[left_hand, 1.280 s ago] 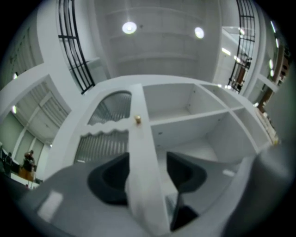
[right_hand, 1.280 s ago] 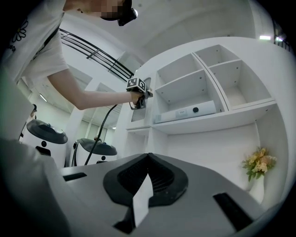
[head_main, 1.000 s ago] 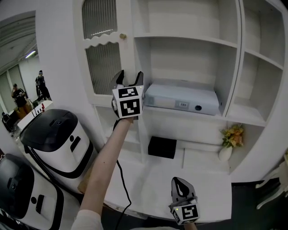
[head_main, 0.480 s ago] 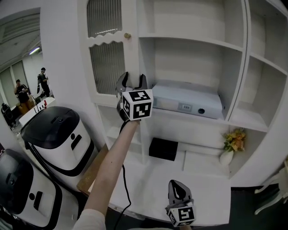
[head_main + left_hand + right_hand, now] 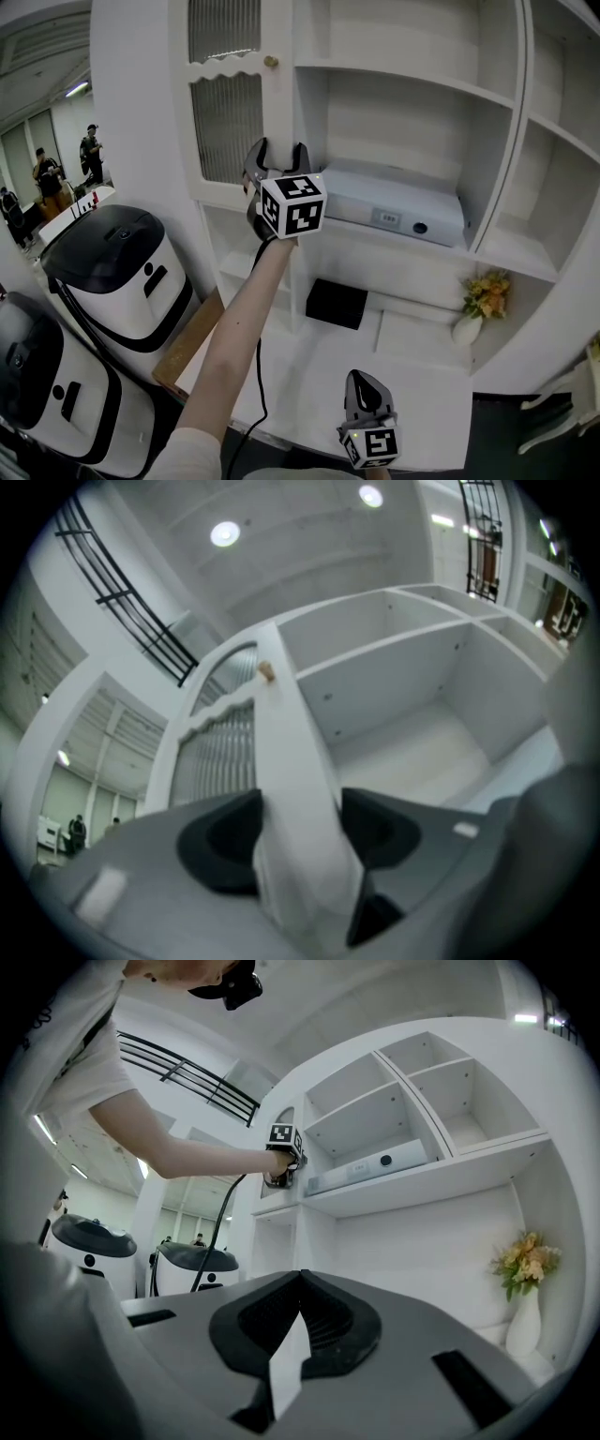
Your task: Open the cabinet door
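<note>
The white cabinet door (image 5: 225, 122) has ribbed glass and a small brass knob (image 5: 271, 62) on its right stile. My left gripper (image 5: 277, 150) is raised to that stile, below the knob, one jaw on each side. In the left gripper view the stile (image 5: 295, 789) fills the gap of my left gripper (image 5: 298, 832), both pads lie against it, and the knob (image 5: 266, 671) shows higher up. The jaws are opening. My right gripper (image 5: 361, 380) hangs low over the desk surface, shut with nothing in it (image 5: 300, 1279).
A white flat device (image 5: 394, 206) lies on the open shelf right of the door. Below are a black box (image 5: 336, 303) and a vase of flowers (image 5: 478, 300). Two white-and-black machines (image 5: 122, 272) and a wooden board (image 5: 192, 342) stand at left. A cable hangs by my left arm.
My left gripper has rolled a little on the door's stile and stayed at the same spot. The door's place looks unchanged. The right gripper has kept still.
</note>
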The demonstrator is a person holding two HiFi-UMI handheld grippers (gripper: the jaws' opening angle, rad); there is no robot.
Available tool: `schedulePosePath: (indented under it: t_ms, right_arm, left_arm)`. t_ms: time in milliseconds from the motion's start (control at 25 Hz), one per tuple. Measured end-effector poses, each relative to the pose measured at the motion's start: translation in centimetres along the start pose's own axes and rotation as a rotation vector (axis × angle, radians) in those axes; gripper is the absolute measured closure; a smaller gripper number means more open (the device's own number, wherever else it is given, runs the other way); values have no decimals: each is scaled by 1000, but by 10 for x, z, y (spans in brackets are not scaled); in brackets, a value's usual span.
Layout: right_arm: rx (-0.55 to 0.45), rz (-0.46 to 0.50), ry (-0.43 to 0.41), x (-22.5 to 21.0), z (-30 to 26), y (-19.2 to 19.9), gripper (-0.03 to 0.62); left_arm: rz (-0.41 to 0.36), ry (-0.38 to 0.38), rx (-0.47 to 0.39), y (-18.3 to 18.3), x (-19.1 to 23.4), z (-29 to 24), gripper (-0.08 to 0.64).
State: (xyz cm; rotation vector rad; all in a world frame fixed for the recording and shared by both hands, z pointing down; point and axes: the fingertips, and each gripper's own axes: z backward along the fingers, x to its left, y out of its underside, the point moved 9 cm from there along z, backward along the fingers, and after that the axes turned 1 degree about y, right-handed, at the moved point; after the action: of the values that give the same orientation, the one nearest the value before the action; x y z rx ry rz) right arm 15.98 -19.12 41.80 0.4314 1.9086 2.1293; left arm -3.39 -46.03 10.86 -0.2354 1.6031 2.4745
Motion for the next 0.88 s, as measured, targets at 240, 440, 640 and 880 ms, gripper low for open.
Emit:
schedulePosePath:
  t_ms: [240, 440, 640, 880]
  right_arm:
    - [0, -8, 4, -8, 4, 1, 593]
    - [1, -28, 12, -18, 3, 3, 592]
    - [-11, -36, 8, -19, 1, 2, 592]
    - [-6, -45, -5, -15, -1, 4, 592]
  left_arm:
    - [75, 6, 8, -1, 5, 6, 298]
    - [204, 3, 8, 0, 10, 16, 298]
    - [223, -28, -17, -1, 12, 28, 285]
    - [238, -18, -62, -5, 30, 57, 279]
